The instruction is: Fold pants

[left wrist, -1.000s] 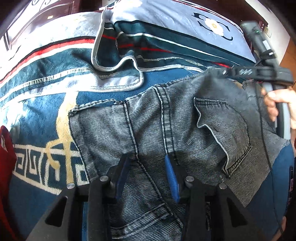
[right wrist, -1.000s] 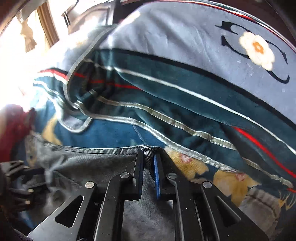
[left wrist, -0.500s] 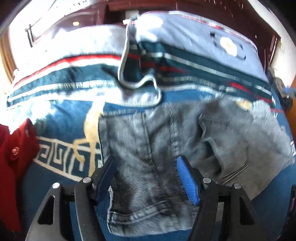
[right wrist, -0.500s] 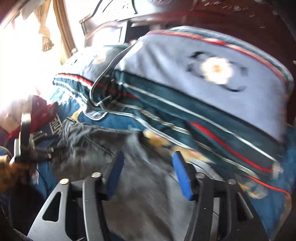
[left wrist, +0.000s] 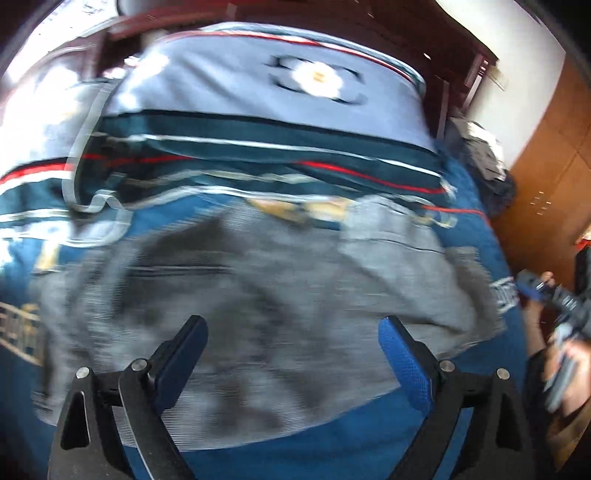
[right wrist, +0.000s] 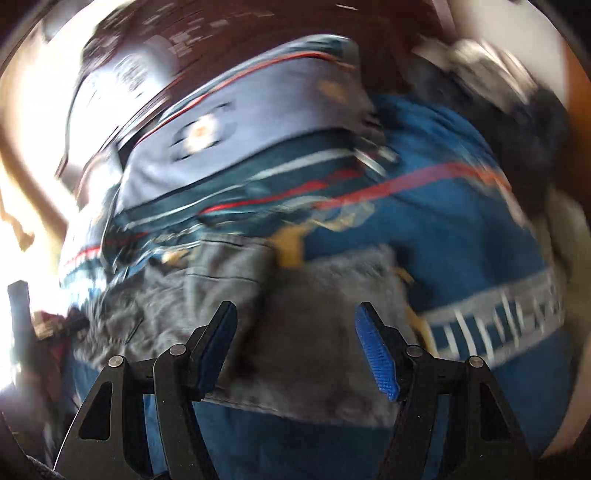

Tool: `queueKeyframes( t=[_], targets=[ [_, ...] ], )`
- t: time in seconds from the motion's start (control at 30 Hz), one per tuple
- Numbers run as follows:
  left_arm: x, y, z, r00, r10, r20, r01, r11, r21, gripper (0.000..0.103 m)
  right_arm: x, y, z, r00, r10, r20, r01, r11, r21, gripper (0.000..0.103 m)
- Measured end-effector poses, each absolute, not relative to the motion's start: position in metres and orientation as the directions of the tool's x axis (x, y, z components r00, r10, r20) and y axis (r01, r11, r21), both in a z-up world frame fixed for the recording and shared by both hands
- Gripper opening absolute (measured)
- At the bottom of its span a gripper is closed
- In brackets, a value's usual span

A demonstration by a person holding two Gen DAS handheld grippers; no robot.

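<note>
The grey denim pants (left wrist: pixel 266 295) lie folded in a compact pile on the blue patterned blanket (left wrist: pixel 362 443); both views are motion-blurred. My left gripper (left wrist: pixel 291 336) is open and empty, raised above the near edge of the pants. My right gripper (right wrist: pixel 295 325) is also open and empty, above the pants (right wrist: pixel 306 343) and clear of them. The right gripper with the hand holding it shows at the right edge of the left wrist view (left wrist: pixel 554 295).
A pale blue pillow with a flower (left wrist: pixel 258 85) and a striped teal quilt (left wrist: pixel 258 147) lie behind the pants. A dark wooden headboard (left wrist: pixel 406 26) and wooden wardrobe (left wrist: pixel 546 177) stand beyond. A red garment (right wrist: pixel 55 332) lies at the left.
The right gripper has let go of the waistband and opened. Both grippers have opened wide and pulled up and back from the pants, which now lie folded on the blanket.
</note>
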State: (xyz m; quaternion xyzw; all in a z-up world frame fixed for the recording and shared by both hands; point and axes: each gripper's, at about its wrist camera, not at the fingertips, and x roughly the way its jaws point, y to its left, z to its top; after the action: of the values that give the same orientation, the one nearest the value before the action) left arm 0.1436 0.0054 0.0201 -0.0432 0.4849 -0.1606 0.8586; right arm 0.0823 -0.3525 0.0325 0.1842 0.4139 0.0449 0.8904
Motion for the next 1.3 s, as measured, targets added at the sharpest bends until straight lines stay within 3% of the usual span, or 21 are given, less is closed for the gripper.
queueKeyframes(
  t=[0.1,0.3,0.43,0.53,0.6,0.63,0.7,0.73,0.77,0.87,0.93,1.0,1.1,1.2,1.23,1.27,1.3],
  targets=[
    [0.140,-0.043,0.012,0.430,-0.366,-0.826,0.280,0.923,-0.264,0.095,0.063,-0.381,0.004,0.666,0.277,-0.693,0.155,0.857,0.491,0.066],
    [0.141,-0.151,0.014,0.433,-0.333,-0.838,0.450,0.885,-0.119,0.095,0.065,-0.394,0.000,0.673,0.316,-0.668,0.180,0.807,0.563,0.065],
    [0.168,-0.214,0.012,0.436,-0.260,-0.861,0.500,0.866,-0.008,0.095,0.067,-0.387,-0.007,0.655,0.344,-0.673,0.174,0.798,0.577,0.065],
    [0.197,-0.246,-0.018,0.390,-0.125,-0.912,0.490,0.867,0.092,0.094,0.068,-0.383,-0.018,0.611,0.343,-0.713,0.188,0.813,0.552,0.066],
    [0.211,-0.253,-0.046,0.351,-0.008,-0.936,0.476,0.863,0.171,0.078,0.070,-0.381,-0.023,0.589,0.347,-0.730,0.190,0.818,0.543,0.066],
    [0.214,-0.252,-0.055,0.339,0.014,-0.941,0.469,0.864,0.182,0.062,0.071,-0.381,-0.025,0.579,0.349,-0.737,0.194,0.819,0.540,0.066],
    [0.218,-0.235,-0.049,0.340,-0.083,-0.937,0.429,0.900,0.076,0.040,0.072,-0.381,-0.032,0.558,0.350,-0.752,0.207,0.819,0.535,0.066],
    [0.220,-0.221,-0.041,0.332,-0.178,-0.926,0.398,0.917,-0.034,0.020,0.073,-0.381,-0.035,0.550,0.351,-0.758,0.215,0.818,0.534,0.066],
    [0.223,-0.205,-0.031,0.309,-0.303,-0.901,0.368,0.912,-0.181,0.016,0.074,-0.382,-0.037,0.542,0.351,-0.764,0.223,0.816,0.533,0.066],
    [0.220,-0.167,0.000,0.310,-0.571,-0.761,0.358,0.811,-0.462,0.016,0.075,-0.382,-0.040,0.530,0.355,-0.770,0.241,0.808,0.538,0.065],
    [0.212,-0.159,0.018,0.286,-0.677,-0.678,0.416,0.726,-0.549,0.016,0.077,-0.383,-0.041,0.513,0.339,-0.788,0.256,0.816,0.518,0.059],
    [0.203,-0.162,0.033,0.248,-0.734,-0.632,0.475,0.661,-0.581,0.016,0.073,-0.387,-0.036,0.526,0.285,-0.801,0.277,0.833,0.478,0.053],
    [0.191,-0.175,0.042,0.202,-0.757,-0.622,0.534,0.617,-0.578,0.016,0.072,-0.406,-0.022,0.573,0.132,-0.809,0.337,0.862,0.379,0.057],
    [0.187,-0.187,0.039,0.165,-0.762,-0.626,0.547,0.599,-0.585,0.016,0.092,-0.424,-0.027,0.588,0.207,-0.782,0.306,0.838,0.452,0.059],
    [0.185,-0.189,0.037,0.164,-0.760,-0.629,0.549,0.600,-0.582,0.016,0.101,-0.426,-0.036,0.568,0.266,-0.778,0.286,0.823,0.490,0.056],
    [0.185,-0.191,0.034,0.158,-0.759,-0.631,0.545,0.600,-0.585,0.016,0.110,-0.424,-0.048,0.533,0.322,-0.782,0.268,0.813,0.517,0.042],
    [0.186,-0.191,0.031,0.152,-0.760,-0.632,0.538,0.600,-0.592,0.016,0.116,-0.418,-0.060,0.497,0.347,-0.795,0.260,0.814,0.519,0.035]
  ],
)
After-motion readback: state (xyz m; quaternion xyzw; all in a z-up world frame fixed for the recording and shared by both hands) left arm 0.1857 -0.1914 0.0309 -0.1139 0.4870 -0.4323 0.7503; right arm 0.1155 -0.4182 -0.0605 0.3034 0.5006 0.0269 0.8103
